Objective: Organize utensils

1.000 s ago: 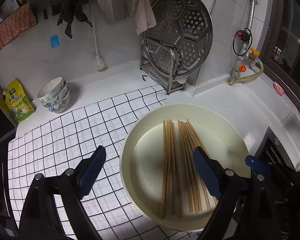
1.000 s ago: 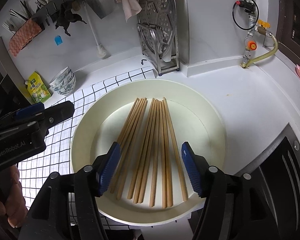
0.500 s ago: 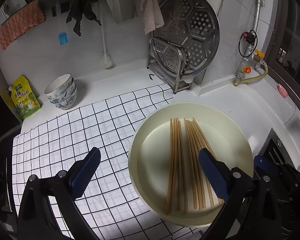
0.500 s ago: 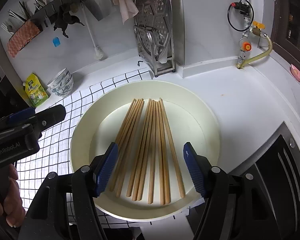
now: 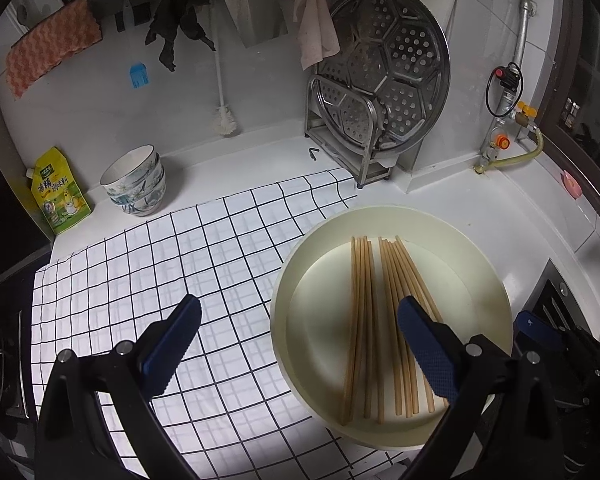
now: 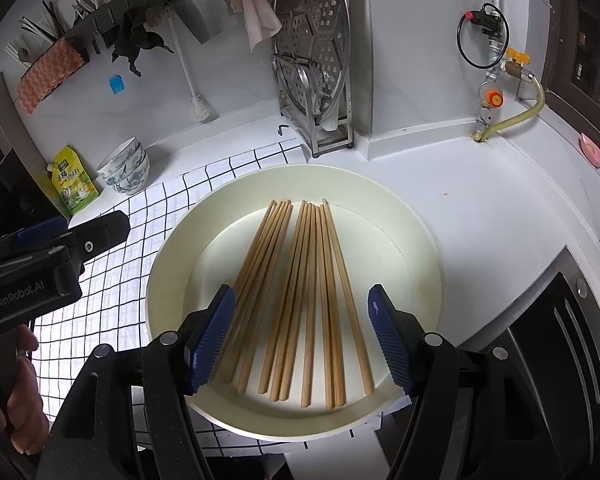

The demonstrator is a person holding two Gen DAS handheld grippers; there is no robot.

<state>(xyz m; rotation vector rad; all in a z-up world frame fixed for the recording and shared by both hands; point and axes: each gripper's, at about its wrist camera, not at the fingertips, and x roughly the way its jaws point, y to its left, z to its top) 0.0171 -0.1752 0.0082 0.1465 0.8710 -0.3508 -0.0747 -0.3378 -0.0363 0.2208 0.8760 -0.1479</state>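
Several wooden chopsticks [image 5: 360, 300] [image 6: 308, 280] lie side by side in a round cream plate [image 5: 380, 209] [image 6: 300, 168] on the counter. My left gripper [image 5: 298, 320] hovers open over the plate's left rim, one finger above the checked cloth and the other above the chopsticks. My right gripper [image 6: 300, 300] stands open above the near ends of the chopsticks, straddling most of them without touching. Nothing is held. In the right wrist view a finger [image 6: 100, 228] of the left gripper shows at the left, with a hand below it.
A black-and-white checked cloth [image 5: 180, 260] lies under the plate's left side. Stacked bowls [image 5: 134, 184] and a yellow pouch [image 5: 56, 196] stand at the back left. A perforated steamer tray [image 5: 380, 76] leans in a metal rack. A stove edge [image 6: 560, 340] lies at the right.
Both pairs of jaws have spread slightly wider. In the left wrist view the plate has shifted a little to the right. The chopsticks lie as before.
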